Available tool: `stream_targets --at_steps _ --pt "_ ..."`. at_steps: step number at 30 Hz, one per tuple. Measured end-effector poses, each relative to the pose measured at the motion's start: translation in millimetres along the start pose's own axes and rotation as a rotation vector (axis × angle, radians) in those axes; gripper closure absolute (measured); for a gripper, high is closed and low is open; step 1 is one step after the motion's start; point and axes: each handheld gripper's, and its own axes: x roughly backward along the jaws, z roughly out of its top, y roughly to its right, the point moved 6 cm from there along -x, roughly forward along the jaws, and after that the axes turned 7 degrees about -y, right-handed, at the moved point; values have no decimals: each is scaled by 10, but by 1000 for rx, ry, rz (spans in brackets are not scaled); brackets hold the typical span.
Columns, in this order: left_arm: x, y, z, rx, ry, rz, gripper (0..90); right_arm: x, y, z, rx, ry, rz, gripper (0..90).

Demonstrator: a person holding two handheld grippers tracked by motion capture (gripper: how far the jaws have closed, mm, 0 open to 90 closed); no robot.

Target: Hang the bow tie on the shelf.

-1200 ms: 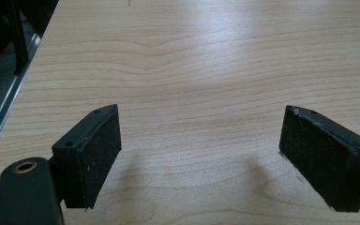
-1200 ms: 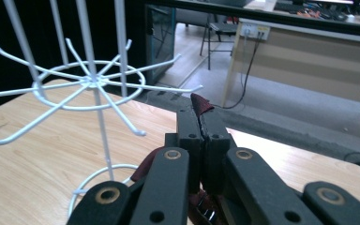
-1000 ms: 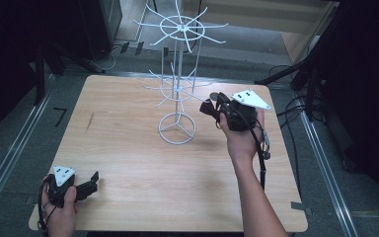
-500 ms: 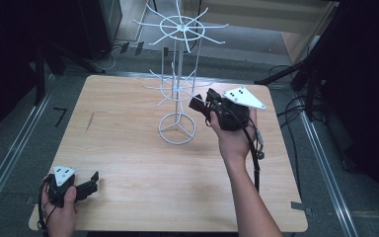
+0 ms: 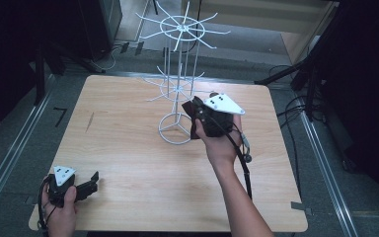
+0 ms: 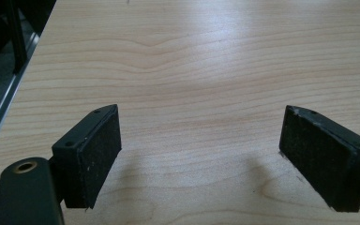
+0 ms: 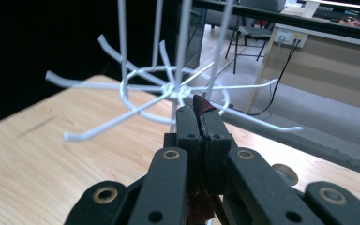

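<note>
A light wooden table [image 5: 128,148] carries 1 white wire rack [image 5: 176,129].

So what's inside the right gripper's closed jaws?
A dark red tip of something thin pokes out above the right gripper, clamped between its pads. The rest is covered by the jaws, so what it is stays unclear.

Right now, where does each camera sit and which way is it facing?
High view: above the table's near edge, looking forward and down; both forearms, left gripper, right gripper.
Left gripper view: on that gripper, facing bare tabletop between open jaws.
Right gripper view: behind shut jaws pinching a dark red scrap, facing the white wire rack.
Shared: rack, high and right views.
</note>
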Motion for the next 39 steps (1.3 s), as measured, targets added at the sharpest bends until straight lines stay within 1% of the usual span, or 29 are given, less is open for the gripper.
stream_targets --at_steps 2,3,5,9,15,24,27,28,30,33,34,36,37,39 --pt "-1 0 0 1 0 -2 138 -47 -52 -42 21 -18 -3 895" --pt "-1 0 0 2 0 -2 138 -88 -87 -75 45 -27 -12 895" --pt "-2 0 0 2 -1 -3 138 -137 -123 -125 64 -44 -17 895" --pt "-2 -3 0 3 -3 -2 138 -236 -147 -232 74 -73 -21 896" --pt "-4 -2 0 2 -4 -1 138 -358 -128 -389 77 -110 -27 897" --pt "-4 -1 -1 -1 -6 -1 138 -514 -53 -610 32 -160 -10 900" --pt "-3 -1 -1 -1 -7 -1 138 -590 -23 -722 16 -200 -11 900" --pt "-3 -2 -1 0 -8 -1 138 -609 -14 -748 18 -206 -11 900" --pt "-5 -3 0 1 -6 -2 138 -643 4 -801 1 -214 -11 900" --pt "-5 -3 -1 -1 -8 -2 138 -664 32 -826 -15 -218 -7 895" --pt "-5 -3 0 0 -8 -2 138 -666 38 -827 -16 -219 -6 875" --pt "-5 -4 -1 -1 -11 0 138 -667 42 -827 -15 -212 -6 739" --pt "-6 -3 -1 0 -11 -1 138 -664 39 -826 -22 -206 0 666" --pt "-8 1 2 0 -8 -3 138 -647 43 -822 -36 -199 14 550"
